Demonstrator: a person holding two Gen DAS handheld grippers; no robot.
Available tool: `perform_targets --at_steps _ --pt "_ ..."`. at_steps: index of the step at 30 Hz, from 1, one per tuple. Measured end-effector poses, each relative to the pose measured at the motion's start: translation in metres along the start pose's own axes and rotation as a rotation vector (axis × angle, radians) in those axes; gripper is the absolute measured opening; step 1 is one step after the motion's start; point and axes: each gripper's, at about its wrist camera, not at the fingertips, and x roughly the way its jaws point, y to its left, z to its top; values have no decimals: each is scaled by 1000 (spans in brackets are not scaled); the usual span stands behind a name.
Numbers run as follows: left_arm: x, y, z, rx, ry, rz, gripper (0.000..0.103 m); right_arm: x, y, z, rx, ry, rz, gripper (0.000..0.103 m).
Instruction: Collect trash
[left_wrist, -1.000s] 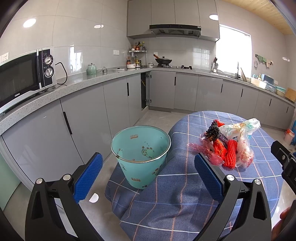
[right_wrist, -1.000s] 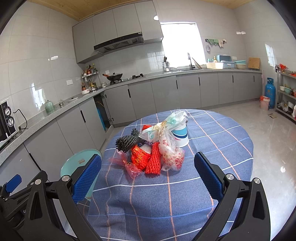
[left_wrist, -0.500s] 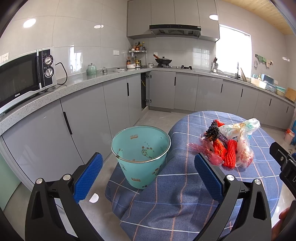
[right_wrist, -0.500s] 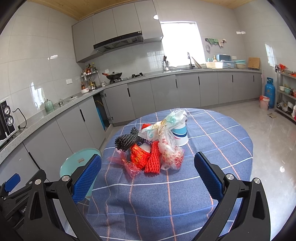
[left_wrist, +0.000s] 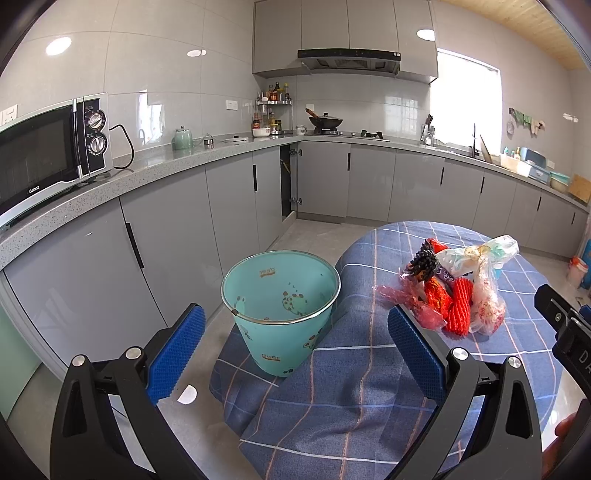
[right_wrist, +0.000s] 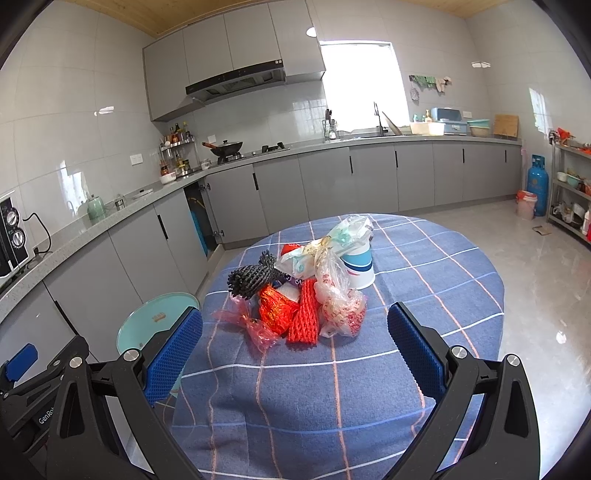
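A heap of trash lies on the round table with the blue checked cloth: a red foam net, a black foam net, a crumpled red wrapper, clear plastic bags and a white-and-blue paper cup. The same heap shows in the left wrist view. A mint-green bin stands on the floor against the table's left side. My left gripper hangs open in front of the bin. My right gripper is open, short of the heap, holding nothing.
Grey cabinets under a speckled counter run along the left and back walls, with a microwave at the left. A blue gas cylinder and a shelf rack stand at the far right. A white scrap lies on the floor.
The right gripper has crept slightly forward toward the heap. The left gripper has barely moved. Both stay open.
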Motion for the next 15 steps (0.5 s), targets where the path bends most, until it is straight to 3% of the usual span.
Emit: perform_targets --at_steps 8,15 --pt "2 -1 -1 1 4 1 97 2 -1 0 1 2 0 99" --pt "27 -8 -8 15 59 -4 97 24 -19 -1 25 29 -34 99"
